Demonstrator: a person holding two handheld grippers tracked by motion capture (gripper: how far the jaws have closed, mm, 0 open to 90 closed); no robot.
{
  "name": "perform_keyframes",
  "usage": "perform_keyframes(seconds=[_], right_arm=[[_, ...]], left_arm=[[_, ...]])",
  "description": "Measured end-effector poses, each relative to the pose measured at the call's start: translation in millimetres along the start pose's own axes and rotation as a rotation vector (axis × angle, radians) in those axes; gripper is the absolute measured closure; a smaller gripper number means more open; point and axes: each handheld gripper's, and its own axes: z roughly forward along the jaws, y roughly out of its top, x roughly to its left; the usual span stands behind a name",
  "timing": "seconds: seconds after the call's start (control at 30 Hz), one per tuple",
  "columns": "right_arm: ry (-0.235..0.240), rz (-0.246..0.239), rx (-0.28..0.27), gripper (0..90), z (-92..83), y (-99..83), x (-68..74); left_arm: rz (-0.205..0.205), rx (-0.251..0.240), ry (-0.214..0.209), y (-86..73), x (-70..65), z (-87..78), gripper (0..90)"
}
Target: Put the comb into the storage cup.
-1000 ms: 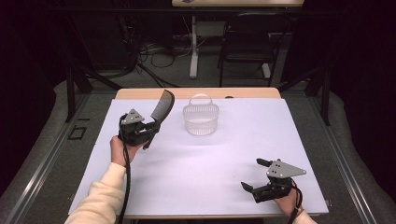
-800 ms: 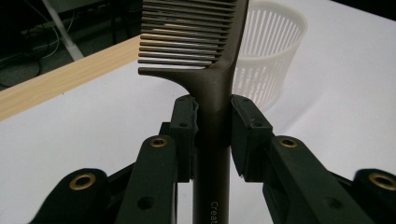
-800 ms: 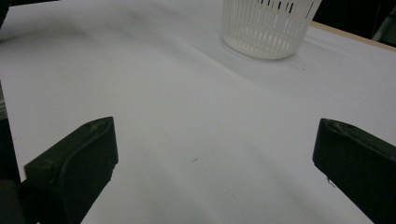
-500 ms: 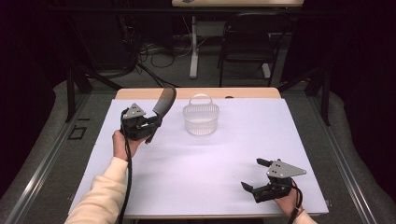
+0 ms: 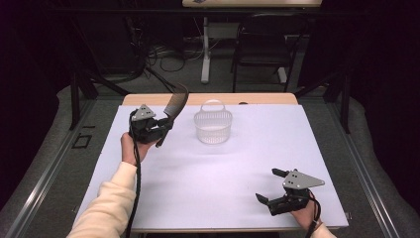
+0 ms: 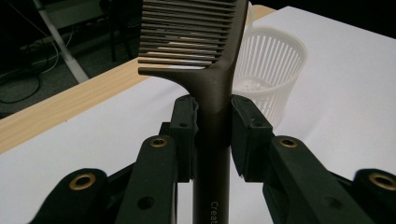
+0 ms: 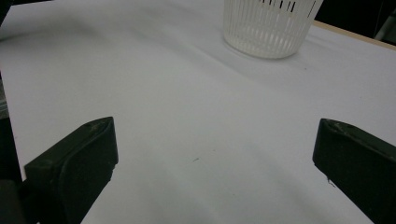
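step: left claw grips comb aloft near far-left corner | right claw released, idle | next: carry comb over basket, release

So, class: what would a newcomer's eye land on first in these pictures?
Probably the dark wide-tooth comb, clamped by its handle in the left claw and held up over the table's far-left part. Next, the white slatted basket standing just right of it, and the right claw resting open near the front edge.
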Motion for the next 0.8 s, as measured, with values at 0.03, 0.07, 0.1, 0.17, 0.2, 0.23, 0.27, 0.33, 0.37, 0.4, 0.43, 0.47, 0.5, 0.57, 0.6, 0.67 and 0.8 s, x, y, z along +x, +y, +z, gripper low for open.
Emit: perform_keyframes(seconds=[0.03,0.07,0.1,0.17,0.2,0.23,0.27,0.33,0.37,0.4,0.43,0.47,0.5,0.57,0.6,0.67,0.8], right_arm=[[0.0,0.002,0.001,0.0,-0.3,0.1,0.0],[-0.001,0.001,0.001,0.0,-0.4,0.1,-0.2],[-0.001,0.0,0.001,0.0,-0.5,0.0,-0.4],[-0.001,0.001,0.0,0.0,-0.3,-0.1,-0.4],[-0.002,0.002,0.0,0.0,-0.1,0.0,-0.2],[-0.001,0.002,0.0,0.0,0.0,0.0,-0.1],[-0.001,0.002,0.0,0.0,0.0,0.0,-0.1],[-0.001,0.003,0.002,0.0,0.0,-0.1,-0.5],[-0.001,0.002,0.002,0.0,-0.1,-0.2,-0.6],[-0.001,0.002,0.001,0.0,-0.2,-0.1,-0.6],[-0.001,0.001,0.002,0.0,-0.1,-0.1,-0.6],[-0.001,0.002,0.001,0.0,0.0,-0.1,-0.4],[-0.001,0.001,0.0,0.0,-0.2,-0.1,-0.4],[-0.002,0.001,0.002,0.0,-0.3,-0.1,-0.6],[-0.002,0.002,0.001,0.0,-0.3,-0.1,-0.6],[-0.002,0.001,0.002,0.0,-0.6,-0.1,-0.6],[-0.001,0.001,0.001,0.0,-0.2,-0.1,-0.5]], left_arm=[[0.0,-0.003,-0.002,0.9,0.4,0.5,72.3],[0.002,-0.006,-0.003,1.9,0.9,0.9,72.3],[0.0,-0.005,-0.001,2.9,0.9,1.4,72.3],[0.006,-0.005,-0.006,4.8,1.2,2.2,72.3],[0.009,-0.007,-0.004,5.6,1.0,2.8,72.3],[0.01,-0.009,-0.007,6.2,0.9,3.2,72.3],[0.011,-0.008,-0.007,6.9,0.8,3.6,72.3],[0.013,-0.007,-0.011,7.9,1.0,4.4,72.3],[0.014,-0.007,-0.01,8.5,0.9,5.0,72.3],[0.016,-0.009,-0.008,9.0,0.7,5.6,72.3],[0.016,-0.01,-0.012,9.6,0.9,6.0,72.3],[0.016,-0.006,-0.013,10.3,0.9,6.3,72.3],[0.019,-0.01,-0.01,10.8,0.7,7.1,72.3],[0.021,-0.011,-0.015,12.0,0.8,8.1,72.3],[0.021,-0.013,-0.013,12.6,0.5,8.7,72.3],[0.022,-0.012,-0.016,13.9,0.4,9.7,72.3],[0.027,-0.015,-0.016,16.8,-0.9,12.2,72.3]])
